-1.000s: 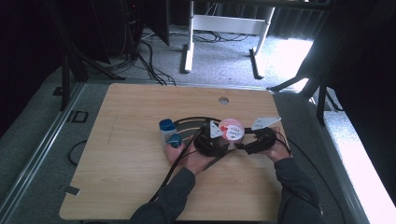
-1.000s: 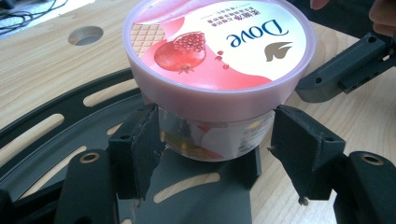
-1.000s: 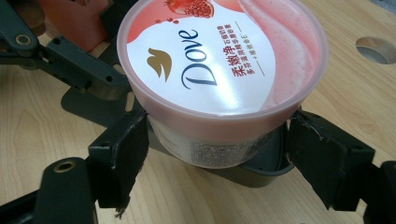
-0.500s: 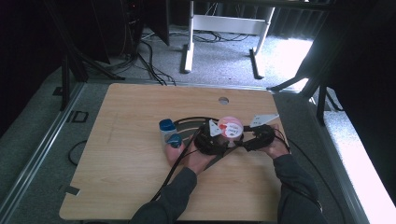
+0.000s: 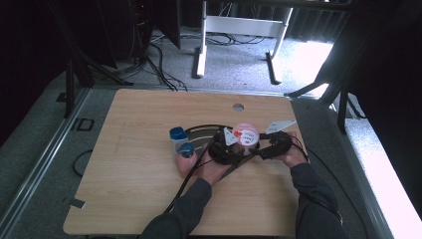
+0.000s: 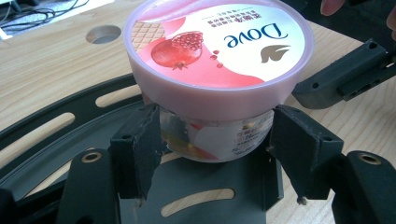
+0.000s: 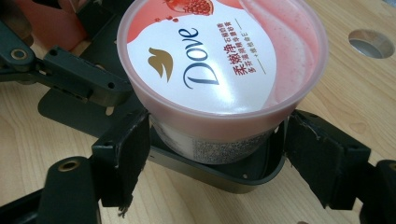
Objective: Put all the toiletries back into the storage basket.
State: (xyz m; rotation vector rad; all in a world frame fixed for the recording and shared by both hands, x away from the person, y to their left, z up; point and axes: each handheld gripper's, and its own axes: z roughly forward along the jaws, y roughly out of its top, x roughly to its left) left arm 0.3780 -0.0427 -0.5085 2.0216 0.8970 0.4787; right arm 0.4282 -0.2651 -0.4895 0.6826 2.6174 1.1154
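A pink-lidded Dove jar (image 6: 219, 70) stands upright toward the right of the wooden table (image 5: 139, 199), on a dark slotted plate (image 6: 196, 196), with both tools closing on it from opposite sides. In the left gripper view the left gripper (image 6: 217, 140) has its jaws set around the clear body just under the lid, the pads at or very near the wall on both sides, though I cannot tell whether they are pressing. In the right gripper view the right gripper (image 7: 217, 149) brackets the same jar lower down; its left pad is up against the wall, while the right one stands a sliver off, so it looks not quite clamped. From above, the person's hands meet around the jar, and two blue-capped containers (image 5: 180, 142) sit just to their left (one apparently tucked by the left hand). The risk, as I judge it, is that the jar is smooth and round and the lid overhangs: if one side squeezes or lifts first, it could tip, twist out of the pads, or skid off the plate.
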